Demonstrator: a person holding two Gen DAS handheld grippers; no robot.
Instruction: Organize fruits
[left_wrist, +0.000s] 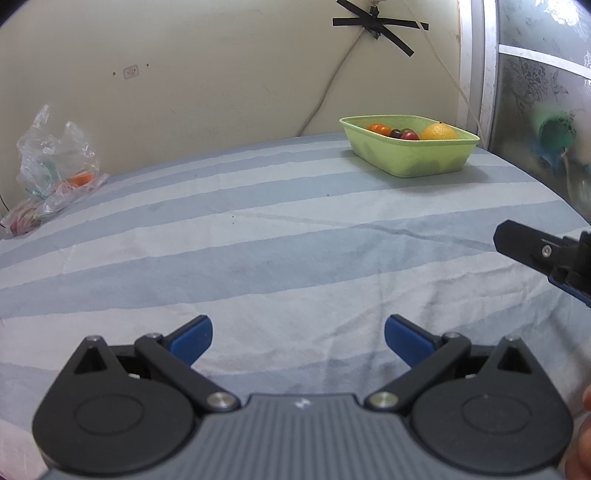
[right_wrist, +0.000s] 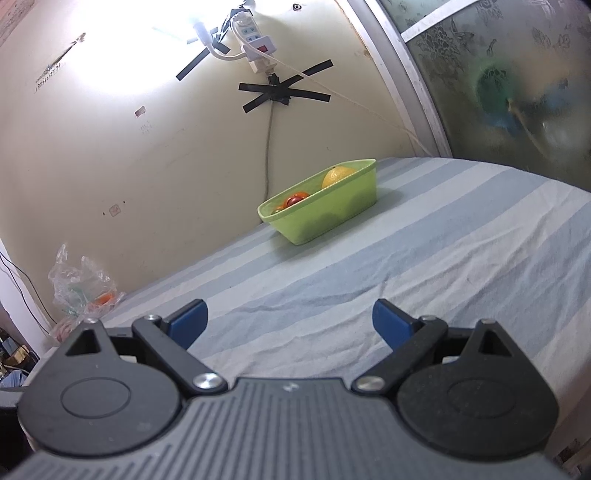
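A green basket sits at the far side of the bed, near the wall, its long axis running from far left to near right in the left wrist view. Inside lie a yellow lemon at the right end, a red fruit and a small orange fruit leftward. Both tongs hang well short of it, spread wide and grasping nothing: left tongs, right tongs. A crumpled plastic bag lies at the bed's far left.
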